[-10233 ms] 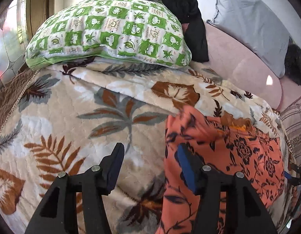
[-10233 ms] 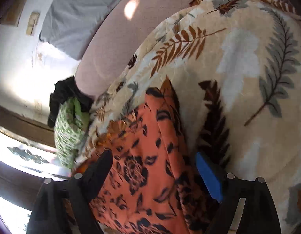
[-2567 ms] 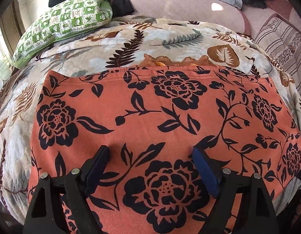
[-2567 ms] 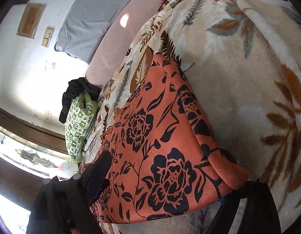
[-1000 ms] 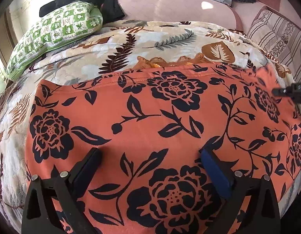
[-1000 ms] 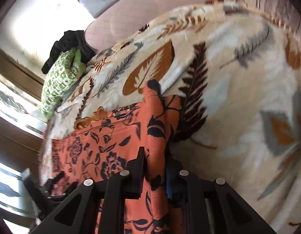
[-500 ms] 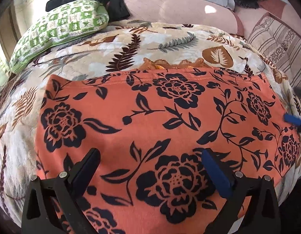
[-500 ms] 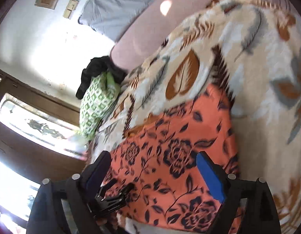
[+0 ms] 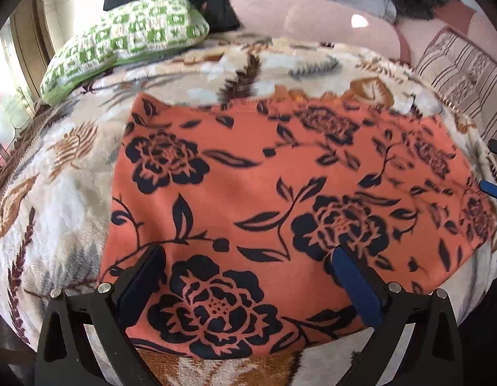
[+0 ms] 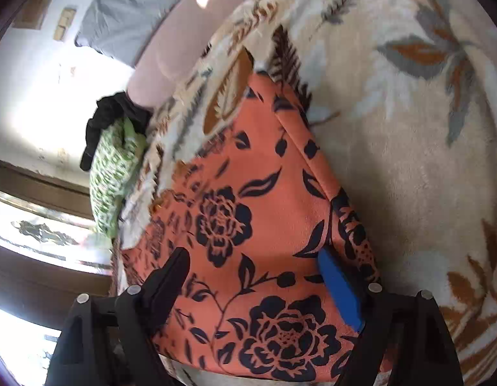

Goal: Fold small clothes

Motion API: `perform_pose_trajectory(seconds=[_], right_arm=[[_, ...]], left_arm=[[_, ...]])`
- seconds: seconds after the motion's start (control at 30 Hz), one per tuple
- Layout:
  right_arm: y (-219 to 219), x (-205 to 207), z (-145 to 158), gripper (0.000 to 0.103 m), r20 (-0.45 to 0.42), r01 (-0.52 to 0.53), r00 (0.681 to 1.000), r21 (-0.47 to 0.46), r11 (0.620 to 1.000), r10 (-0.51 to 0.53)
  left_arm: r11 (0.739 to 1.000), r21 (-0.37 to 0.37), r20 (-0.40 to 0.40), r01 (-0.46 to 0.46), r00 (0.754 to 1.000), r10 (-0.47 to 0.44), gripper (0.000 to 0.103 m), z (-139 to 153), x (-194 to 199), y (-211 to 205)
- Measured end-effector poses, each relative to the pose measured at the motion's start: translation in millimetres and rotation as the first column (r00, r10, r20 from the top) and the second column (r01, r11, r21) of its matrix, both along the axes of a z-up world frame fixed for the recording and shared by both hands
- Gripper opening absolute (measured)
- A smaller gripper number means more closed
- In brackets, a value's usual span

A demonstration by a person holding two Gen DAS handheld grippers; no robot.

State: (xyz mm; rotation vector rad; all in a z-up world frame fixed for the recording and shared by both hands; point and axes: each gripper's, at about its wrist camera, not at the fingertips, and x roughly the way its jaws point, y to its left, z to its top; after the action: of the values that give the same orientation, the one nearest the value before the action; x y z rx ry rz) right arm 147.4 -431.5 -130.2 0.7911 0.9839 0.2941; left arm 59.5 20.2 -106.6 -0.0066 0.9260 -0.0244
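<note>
**Garment flat on bed; both grippers hovering free**

The orange garment is lying spread on the leaf-print blanket of the bed, one layer doubled over, its far edge towards the green pillow.

The left gripper is hanging over the near edge with its jaws standing wide and nothing between them. The right gripper is sitting over the garment's right end; its jaws are easing inward slightly from wide, and the cloth is lying beneath them, not pinched.

In my judgement the next fold is being set up. To do it well, each gripper should be taking one corner of the same edge, pinching all layers together, then carrying the edge across level so the hems are meeting square, without dragging the blanket.

Against the frame one second earlier: the right jaws were then clamped on a raised ridge of cloth; that ridge is now released and lying flat. The left view is showing the garment shifted rightward in frame.
</note>
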Motion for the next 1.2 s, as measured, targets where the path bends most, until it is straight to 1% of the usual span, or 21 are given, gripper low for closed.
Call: perform_pose_trajectory(seconds=[0.07,0.13,0.17,0.2,0.23,0.27,0.3,0.37,0.4,0.5,0.63,0.7,0.8,0.87,0.9,0.97,1.03,1.07,1.13,1.17,1.2], right_arm=[[4.3,-15.5,28.4,0.085,0.081,-0.042,0.996,-0.002,0.999,0.042],[9.5,-33.7,42.2,0.086,0.111,-0.082,0.99,-0.002,0.997,0.082],[13.7,-40.3,42.5,0.086,0.108,-0.092,0.99,0.003,0.996,0.091],[17.5,-46.9,39.3,0.086,0.098,-0.099,0.99,0.009,0.995,0.098],[22.6,-52.2,32.0,0.086,0.084,-0.107,0.991,0.014,0.994,0.105],[27.5,-55.0,21.4,0.086,0.065,-0.114,0.991,0.01,0.993,0.113],[28.8,-56.8,9.1,0.086,0.033,-0.116,0.993,-0.004,0.993,0.116],[31.3,-54.7,-17.6,0.086,-0.061,-0.102,0.993,-0.018,0.995,0.1],[32.4,-52.5,-27.5,0.086,-0.086,-0.09,0.992,-0.003,0.996,0.089],[31.0,-54.5,-19.3,0.086,-0.042,-0.088,0.995,0.004,0.996,0.088],[31.3,-48.4,6.2,0.086,0.031,-0.105,0.994,0.003,0.994,0.105],[33.7,-38.0,13.8,0.086,0.054,-0.117,0.992,0.022,0.993,0.116],[39.0,-11.0,16.6,0.086,0.057,-0.137,0.989,0.061,0.989,0.134],[42.5,14.6,19.8,0.086,0.077,-0.161,0.985,0.094,0.982,0.154],[44.0,30.0,20.2,0.086,0.081,-0.172,0.983,0.106,0.979,0.164],[42.8,63.0,17.8,0.086,0.069,-0.159,0.986,0.115,0.98,0.152],[33.6,97.5,8.4,0.086,0.05,-0.148,0.989,0.133,0.98,0.143],[25.7,113.4,-0.8,0.086,0.022,-0.109,0.994,0.116,0.987,0.107],[7.5,142.7,-29.2,0.086,-0.063,-0.042,0.997,0.072,0.997,0.047],[-3.4,148.1,-39.5,0.085,-0.073,0.007,0.997,0.144,0.99,0.004],[-10.2,148.3,-38.8,0.085,-0.069,0.042,0.997,0.19,0.981,-0.029]], left_arm=[[0.999,-0.019,0.079,-0.04,0.996,0.041,0.103,18.9,-10.8,10.9],[0.997,-0.031,0.1,-0.069,0.992,0.072,0.103,24.9,-17.9,26.9],[0.995,-0.042,0.077,-0.09,0.993,0.093,0.103,20.7,-18.4,37.2],[0.992,-0.075,0.024,-0.104,0.994,0.106,0.103,10.4,-16.1,48.3],[0.984,-0.132,-0.055,-0.116,0.992,0.11,0.101,-6.1,-11.5,59.7],[0.976,-0.159,-0.135,-0.147,0.983,0.126,0.09,-24.1,-8.0,71.1],[0.974,-0.167,-0.157,-0.154,0.979,0.128,0.089,-33.1,-8.2,78.5],[0.974,-0.177,-0.127,-0.14,0.985,0.119,0.088,-22.3,-13.8,80.9],[0.973,-0.182,-0.112,-0.14,0.986,0.121,0.088,-14.2,-16.2,81.9],[0.974,-0.187,-0.011,-0.126,0.992,0.126,0.088,15.8,-20.5,86.9],[0.969,-0.229,0.063,-0.094,0.992,0.111,0.088,41.8,5.6,95.1],[0.968,-0.239,0.072,-0.071,0.993,0.09,0.088,45.8,27.9,93.9],[0.96,-0.278,0.074,-0.025,0.996,0.047,0.088,42.2,65.4,87.0],[0.954,-0.299,0.05,-0.002,0.999,0.017,0.088,31.1,94.1,82.4],[0.956,-0.293,0.029,-0.017,0.999,0.026,0.088,22.4,105.5,81.2],[0.968,-0.246,-0.029,-0.048,0.999,0.042,0.088,1.1,127.5,79.8],[0.981,-0.173,-0.085,-0.09,0.993,0.077,0.088,-22.2,142.8,82.2],[0.984,-0.145,-0.078,-0.1,0.993,0.089,0.088,-28.7,144.8,83.3],[0.989,-0.115,-0.056,-0.096,0.994,0.09,0.088,-28.6,147.3,80.1],[0.989,-0.109,-0.055,-0.096,0.994,0.091,0.088,-27.6,148.0,79.7],[0.989,-0.109,-0.049,-0.1,0.994,0.096,0.088,-26.4,147.6,80.8]])
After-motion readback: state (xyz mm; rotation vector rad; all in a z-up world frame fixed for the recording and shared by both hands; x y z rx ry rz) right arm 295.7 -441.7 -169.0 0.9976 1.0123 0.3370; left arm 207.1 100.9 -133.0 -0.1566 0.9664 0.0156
